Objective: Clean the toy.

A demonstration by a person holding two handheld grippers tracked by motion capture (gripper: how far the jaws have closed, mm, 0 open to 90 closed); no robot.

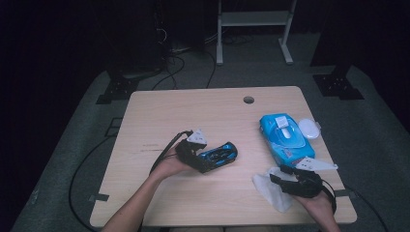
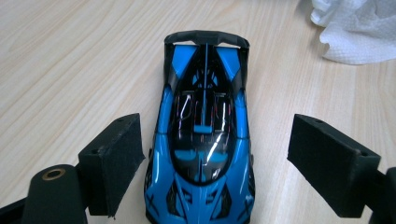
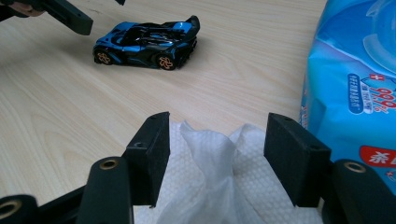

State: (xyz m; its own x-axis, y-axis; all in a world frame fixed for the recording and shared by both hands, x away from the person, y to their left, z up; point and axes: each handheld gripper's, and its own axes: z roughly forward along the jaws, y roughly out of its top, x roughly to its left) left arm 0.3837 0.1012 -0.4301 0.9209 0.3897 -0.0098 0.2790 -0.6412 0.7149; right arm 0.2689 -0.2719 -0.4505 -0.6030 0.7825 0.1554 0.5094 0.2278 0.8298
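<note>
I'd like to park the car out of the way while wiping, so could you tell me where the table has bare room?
The far left of the table, behind the left gripper and toy car, is bare. The strip between the car and the wipes pack is open. The right edge is crowded: pack, white lid, tissue, right gripper.

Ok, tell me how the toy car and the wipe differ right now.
The toy car is rigid, glossy blue and black; the wipe is soft, white and crumpled. The car sits between the left gripper's open jaws, the wipe between the right gripper's. Both rest on the table, ungripped.
</note>
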